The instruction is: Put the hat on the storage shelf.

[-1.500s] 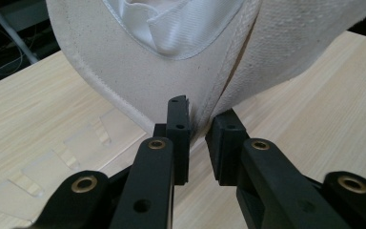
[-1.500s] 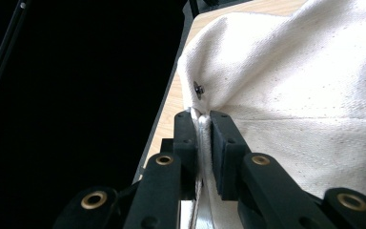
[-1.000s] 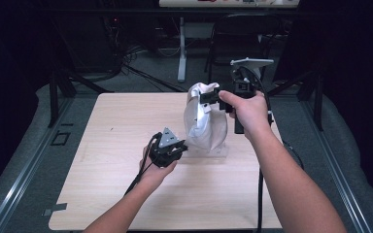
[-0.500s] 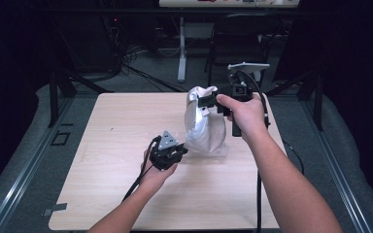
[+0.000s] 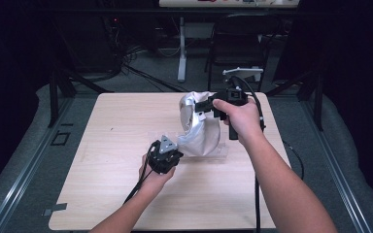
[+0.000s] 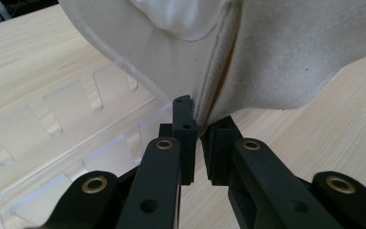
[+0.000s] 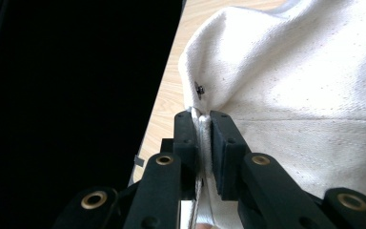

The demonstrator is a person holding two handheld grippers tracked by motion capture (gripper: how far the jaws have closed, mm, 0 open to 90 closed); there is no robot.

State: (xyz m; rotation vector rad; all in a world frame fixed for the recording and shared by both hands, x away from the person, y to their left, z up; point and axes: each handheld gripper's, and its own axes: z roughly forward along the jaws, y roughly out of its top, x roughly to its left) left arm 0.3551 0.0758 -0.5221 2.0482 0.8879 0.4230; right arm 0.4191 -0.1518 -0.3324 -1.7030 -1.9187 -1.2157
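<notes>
The white cloth bag (image 5: 200, 127) stands in the middle of the table (image 5: 102, 145), on a clear plastic tray (image 6: 52, 138). The right gripper (image 5: 209, 104) is closed on its upper hem; the left gripper (image 6: 201, 125) pinches its lower seam. It looks soft, light and floppy, so the thick seams seem the best hold.

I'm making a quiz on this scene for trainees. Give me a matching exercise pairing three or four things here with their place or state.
Things:
1. left claw
2. right claw
3. clear plastic sheet
4. white cloth bag

Places or states:
A. lies flat on the wooden table
B. pinches the bag's upper edge, held high
C. hangs stretched between both claws
D. pinches the bag's lower seam near the tabletop

Pairs: 1-D, 2-B, 3-A, 4-C
</notes>
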